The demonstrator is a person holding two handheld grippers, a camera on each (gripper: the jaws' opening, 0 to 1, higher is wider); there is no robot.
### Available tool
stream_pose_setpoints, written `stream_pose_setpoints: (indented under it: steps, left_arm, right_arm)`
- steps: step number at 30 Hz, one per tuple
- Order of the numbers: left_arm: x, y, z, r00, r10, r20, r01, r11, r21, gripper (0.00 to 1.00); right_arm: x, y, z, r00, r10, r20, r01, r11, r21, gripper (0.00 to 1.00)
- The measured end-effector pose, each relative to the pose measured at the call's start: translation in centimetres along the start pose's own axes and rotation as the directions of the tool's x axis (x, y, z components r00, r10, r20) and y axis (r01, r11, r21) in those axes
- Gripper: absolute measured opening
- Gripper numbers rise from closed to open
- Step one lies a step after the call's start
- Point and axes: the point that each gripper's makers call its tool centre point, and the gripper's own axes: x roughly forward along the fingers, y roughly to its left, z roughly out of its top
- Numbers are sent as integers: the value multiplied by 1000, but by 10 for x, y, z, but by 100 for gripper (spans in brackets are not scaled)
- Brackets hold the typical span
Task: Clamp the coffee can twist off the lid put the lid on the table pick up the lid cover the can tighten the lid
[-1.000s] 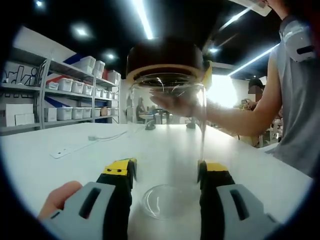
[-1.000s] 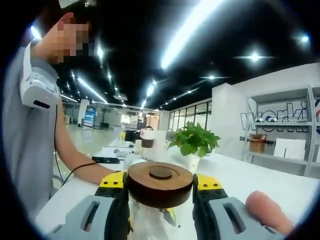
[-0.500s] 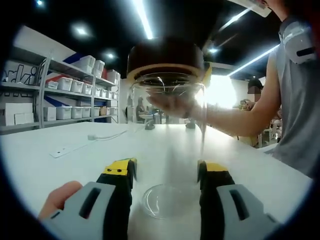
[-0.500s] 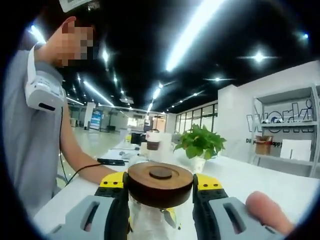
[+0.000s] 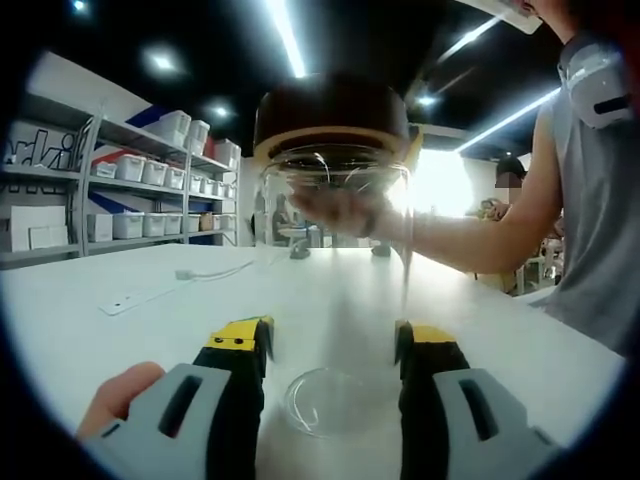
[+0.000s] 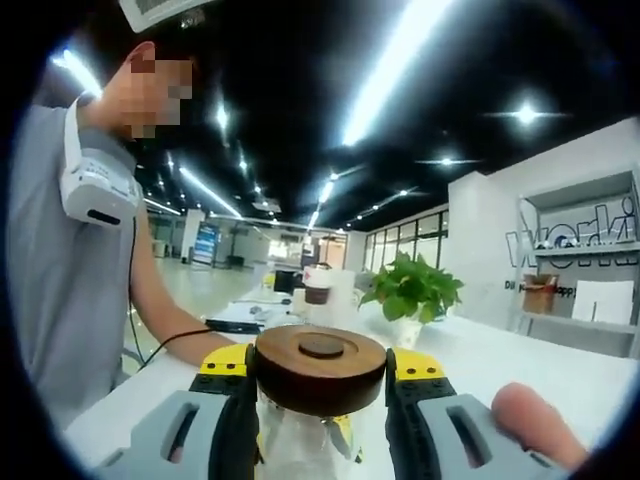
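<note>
**Both grippers on the coffee can, lid sitting on top**

From my end, the left gripper (image 5: 330, 345) has its yellow-tipped jaws on either side of the lower body of the clear glass coffee can (image 5: 335, 290), which stands upright on the white table (image 5: 130, 330). Through the glass I can't see for sure that the jaws press on it, so I can't tell whether it's really clamped or just bracketed. The can's round base shows right between the jaws.

The dark wooden lid (image 5: 330, 112) sits on the can's mouth. In the right gripper view, the right gripper (image 6: 320, 372) has its jaws closed against both sides of that lid, gripping it, with the glass of the can just below.

Behind the can in the left gripper view, a person's hand and forearm (image 5: 350, 212) show through the glass. Beyond the lid in the right gripper view there's a potted green plant (image 6: 412, 290) on the table. Left of the can, well apart, a white cable (image 5: 215, 270) lies on the table, and shelves with white bins (image 5: 140, 190) stand farther back.
</note>
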Motion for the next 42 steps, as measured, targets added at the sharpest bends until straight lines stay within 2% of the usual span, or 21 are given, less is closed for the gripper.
stream_pose_setpoints:
  steps: [10, 16, 19, 22, 25, 28, 30, 31, 32, 34, 36, 37, 38, 39, 42]
  left_arm:
    - [-1, 0, 0, 1000, -1, -2, 1, 1000, 1, 43]
    - [-1, 0, 0, 1000, -2, -1, 2, 1000, 0, 43]
    - [-1, 0, 0, 1000, -2, -2, 2, 1000, 1, 43]
    - [-1, -1, 0, 1000, 1, -2, -1, 1000, 1, 43]
    - [-1, -2, 0, 1000, 2, -3, -2, 1000, 2, 43]
    - [0, -2, 0, 1000, -1, -3, 1, 1000, 0, 43]
    - [0, -2, 0, 1000, -1, -3, 1, 1000, 0, 43]
    - [0, -2, 0, 1000, -1, -3, 1, 1000, 0, 43]
    - [0, -2, 0, 1000, -1, -3, 1, 1000, 0, 43]
    - [0, -2, 0, 1000, -1, -3, 1, 1000, -1, 43]
    - [0, -2, 0, 1000, -1, -4, 1, 1000, -2, 43]
    - [0, -2, 0, 1000, -1, -4, 1, 1000, -2, 43]
    - [0, -3, 0, 1000, -2, -4, 2, 1000, -2, 43]
    - [1, -4, 1, 1000, -1, -5, 1, 1000, -2, 43]
    - [1, -5, 1, 1000, 2, -5, -2, 1000, -2, 43]
  right_arm:
    - [1, 1, 0, 1000, 3, 21, -3, 1000, 23, 46]
    - [1, 1, 1, 1000, -12, -15, 12, 1000, 0, 48]
    - [3, -6, -7, 997, -62, -48, 62, 998, 15, 64]
    - [4, 0, -11, 996, -74, -49, 76, 996, 41, 65]
    - [5, 2, -8, 983, -173, -69, 176, 984, 42, 67]
    - [9, 6, 2, 947, -314, -74, 317, 948, 40, 66]
    - [5, 0, 4, 895, -438, -90, 444, 892, 79, 65]
    - [4, 2, 2, 875, -469, -118, 478, 876, 66, 65]
    - [4, 4, 4, 859, -498, -122, 505, 863, 33, 66]
    - [1, 3, 6, 817, -562, -126, 569, 822, 20, 64]
    - [-5, -1, 3, 767, -626, -141, 631, 776, -12, 63]
    - [-7, -2, 1, 749, -645, -151, 649, 760, -30, 62]
    - [-11, -6, 0, 721, -677, -147, 681, 732, -32, 61]
    - [-12, -6, -1, 713, -687, -143, 691, 722, -24, 60]
    - [-10, -5, -4, 711, -688, -145, 695, 719, 5, 59]
